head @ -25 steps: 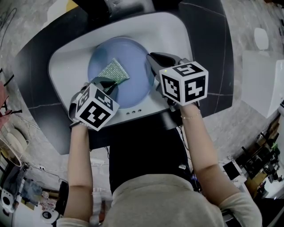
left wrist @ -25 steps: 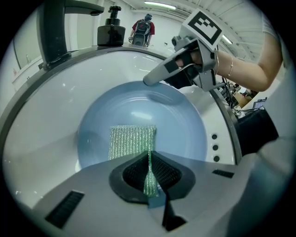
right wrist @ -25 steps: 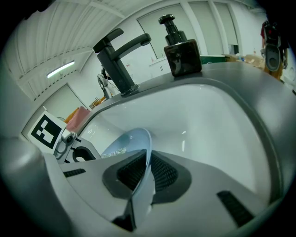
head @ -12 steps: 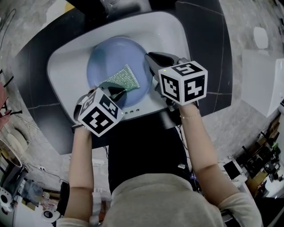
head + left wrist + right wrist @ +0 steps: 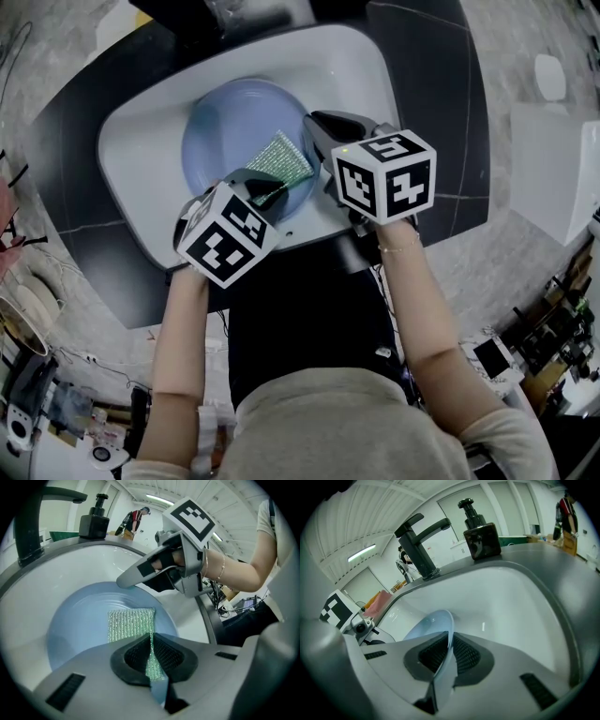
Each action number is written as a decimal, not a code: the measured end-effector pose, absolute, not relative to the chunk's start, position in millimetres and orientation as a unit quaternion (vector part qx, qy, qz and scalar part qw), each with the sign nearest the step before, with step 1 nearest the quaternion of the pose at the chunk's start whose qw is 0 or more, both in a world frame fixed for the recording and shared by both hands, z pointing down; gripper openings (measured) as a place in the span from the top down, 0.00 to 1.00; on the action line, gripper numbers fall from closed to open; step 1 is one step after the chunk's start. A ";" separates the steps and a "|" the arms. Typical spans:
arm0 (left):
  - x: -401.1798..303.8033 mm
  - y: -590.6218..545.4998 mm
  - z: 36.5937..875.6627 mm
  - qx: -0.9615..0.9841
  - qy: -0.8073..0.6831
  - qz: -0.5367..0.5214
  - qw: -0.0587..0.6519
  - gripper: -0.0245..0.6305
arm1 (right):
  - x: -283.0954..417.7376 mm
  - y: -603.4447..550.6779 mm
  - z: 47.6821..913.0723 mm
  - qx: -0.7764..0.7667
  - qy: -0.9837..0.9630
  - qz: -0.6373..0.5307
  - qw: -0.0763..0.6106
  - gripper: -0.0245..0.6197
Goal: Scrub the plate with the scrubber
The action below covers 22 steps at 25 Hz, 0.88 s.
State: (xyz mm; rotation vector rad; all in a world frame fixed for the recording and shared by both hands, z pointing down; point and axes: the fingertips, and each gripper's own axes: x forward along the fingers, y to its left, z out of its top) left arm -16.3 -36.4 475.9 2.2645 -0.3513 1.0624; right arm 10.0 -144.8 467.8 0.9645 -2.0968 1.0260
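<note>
A pale blue plate lies in the white sink basin. A green glittery mesh scrubber rests flat on the plate's right part. My left gripper is shut on the scrubber's near edge. My right gripper is shut on the plate's right rim, the rim passing between its pads. In the left gripper view the right gripper reaches in from the right over the plate's edge.
A black tap and a dark soap dispenser stand behind the basin on the dark counter. A white slab lies at the right. Clutter sits low at both sides.
My left gripper has dragged the scrubber from the plate's middle to its right part, closer to the right gripper. The right gripper and the plate have stayed put.
</note>
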 end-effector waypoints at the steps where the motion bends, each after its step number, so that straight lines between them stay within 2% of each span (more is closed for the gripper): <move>1: -14.9 -39.6 475.8 0.855 -0.137 0.396 0.306 0.91 | 10.0 -144.9 467.8 0.364 -0.791 0.387 0.304 0.89; 22: -24.0 -114.4 486.1 0.851 -0.249 0.365 0.284 0.91 | 10.2 -143.7 473.2 0.358 -0.790 0.388 0.310 0.90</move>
